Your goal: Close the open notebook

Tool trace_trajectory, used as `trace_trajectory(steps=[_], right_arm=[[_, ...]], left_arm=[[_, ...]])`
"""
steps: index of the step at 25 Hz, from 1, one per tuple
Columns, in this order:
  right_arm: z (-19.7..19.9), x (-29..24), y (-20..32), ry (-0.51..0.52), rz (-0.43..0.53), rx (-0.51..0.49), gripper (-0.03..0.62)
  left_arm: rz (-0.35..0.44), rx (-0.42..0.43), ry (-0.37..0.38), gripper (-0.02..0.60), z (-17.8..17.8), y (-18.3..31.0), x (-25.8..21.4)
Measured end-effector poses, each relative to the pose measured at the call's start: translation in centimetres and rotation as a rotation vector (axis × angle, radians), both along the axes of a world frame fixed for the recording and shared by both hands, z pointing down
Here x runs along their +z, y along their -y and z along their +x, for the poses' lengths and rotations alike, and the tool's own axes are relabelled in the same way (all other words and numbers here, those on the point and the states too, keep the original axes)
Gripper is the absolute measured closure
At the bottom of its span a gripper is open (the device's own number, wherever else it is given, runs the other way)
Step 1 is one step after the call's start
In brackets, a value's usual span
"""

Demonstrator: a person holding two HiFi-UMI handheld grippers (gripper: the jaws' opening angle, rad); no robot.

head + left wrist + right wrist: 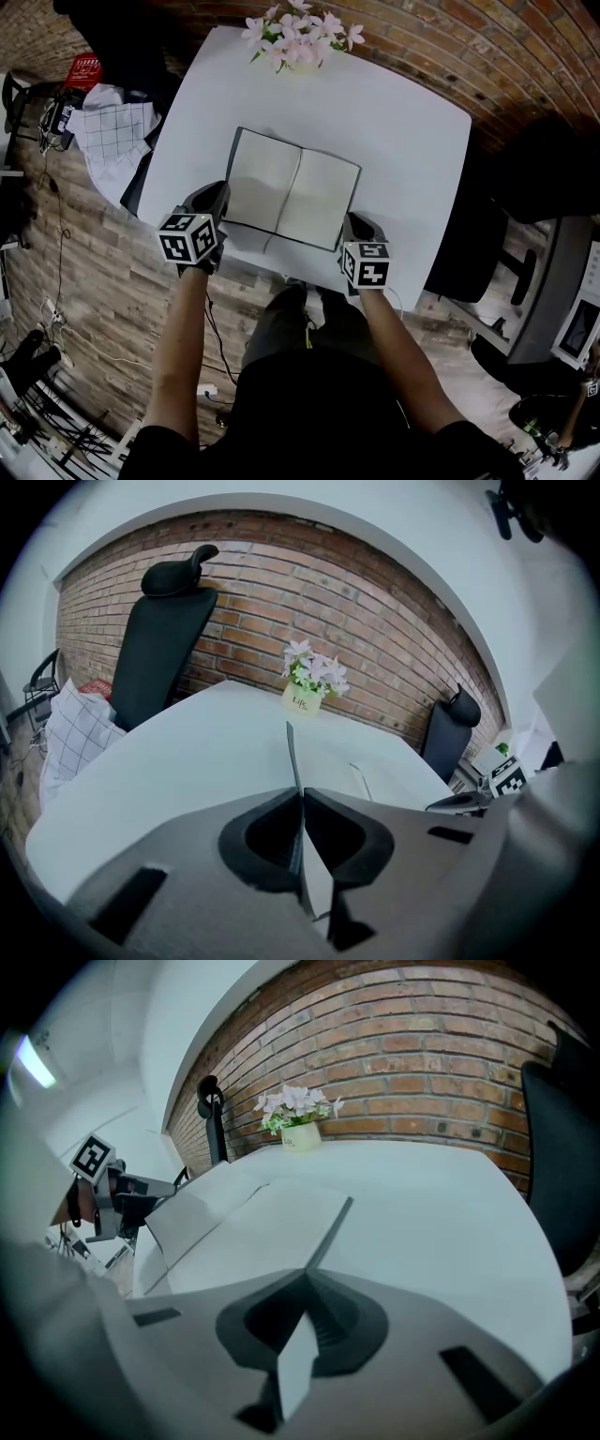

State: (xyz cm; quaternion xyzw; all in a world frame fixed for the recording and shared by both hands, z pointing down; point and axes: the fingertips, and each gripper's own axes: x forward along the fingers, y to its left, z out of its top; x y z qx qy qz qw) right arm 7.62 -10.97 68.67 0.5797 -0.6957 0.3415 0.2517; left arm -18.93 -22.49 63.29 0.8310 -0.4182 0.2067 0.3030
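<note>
An open notebook (292, 187) with blank cream pages and a dark cover lies in the middle of the white table (412, 141). My left gripper (221, 202) is shut on the near left edge of its cover, which shows edge-on as a thin dark line (292, 750) between the jaws of the left gripper (300, 795). That left half (187, 1211) is raised a little off the table. My right gripper (349, 225) is shut on the near right corner of the cover (330, 1230), whose edge runs out from the jaws of the right gripper (307, 1275).
A small pot of pink flowers (298, 39) stands at the table's far edge by the brick wall. A black chair (161, 639) stands at the far left, another (469, 253) at the right side. A checked cloth (112, 131) and a red basket (82, 70) lie off the left.
</note>
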Motion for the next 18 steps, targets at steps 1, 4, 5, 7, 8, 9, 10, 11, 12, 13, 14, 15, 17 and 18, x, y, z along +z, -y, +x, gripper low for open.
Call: trace_trajectory(steps=[1,4,5,7,8,9,10,11,12,13,14,15,17,18], right_arm=[[0.0,0.0,0.0,0.000,0.000,-0.002,0.580],[0.0,0.0,0.0,-0.003,-0.002,-0.013,0.581],[0.0,0.0,0.0,-0.004,-0.002,-0.017,0.582],[0.0,0.0,0.0,-0.005,-0.003,-0.022,0.582],[0.0,0.0,0.0,-0.005,-0.004,-0.025,0.582],[0.0,0.0,0.0,-0.005,-0.004,-0.028,0.580],[0.0,0.0,0.0,-0.005,-0.004,-0.032,0.582],[0.0,0.0,0.0,-0.004,-0.004,-0.035,0.582],[0.0,0.0,0.0,-0.003,-0.003,-0.039,0.582],[0.0,0.0,0.0,-0.001,-0.002,-0.044,0.581],[0.0,0.0,0.0,0.001,-0.002,-0.049,0.582],[0.0,0.0,0.0,0.005,-0.003,-0.053,0.580],[-0.1,0.0,0.0,0.009,-0.005,-0.057,0.582],[-0.1,0.1,0.1,0.008,-0.005,-0.060,0.581]], left_arm=[[0.009,0.005,-0.001,0.548,0.2,-0.1,-0.4],[0.039,0.019,-0.003,0.548,0.9,-0.5,-1.6],[0.048,0.024,-0.002,0.548,1.1,-0.7,-1.9],[0.063,0.033,0.000,0.548,1.6,-1.0,-2.5],[0.070,0.037,0.004,0.548,1.8,-1.1,-2.8],[0.079,0.041,0.011,0.548,2.0,-1.2,-2.9],[0.087,0.045,0.021,0.548,2.1,-1.4,-3.1],[0.096,0.049,0.030,0.548,2.3,-1.5,-3.3],[0.103,0.052,0.036,0.548,2.5,-1.6,-3.5],[0.109,0.055,0.039,0.548,2.8,-1.7,-3.7],[0.114,0.057,0.039,0.548,3.0,-1.8,-3.9],[0.119,0.060,0.039,0.548,3.2,-2.0,-4.1],[0.129,0.063,0.036,0.548,3.6,-2.2,-4.6],[0.134,0.064,0.033,0.548,3.9,-2.2,-4.9]])
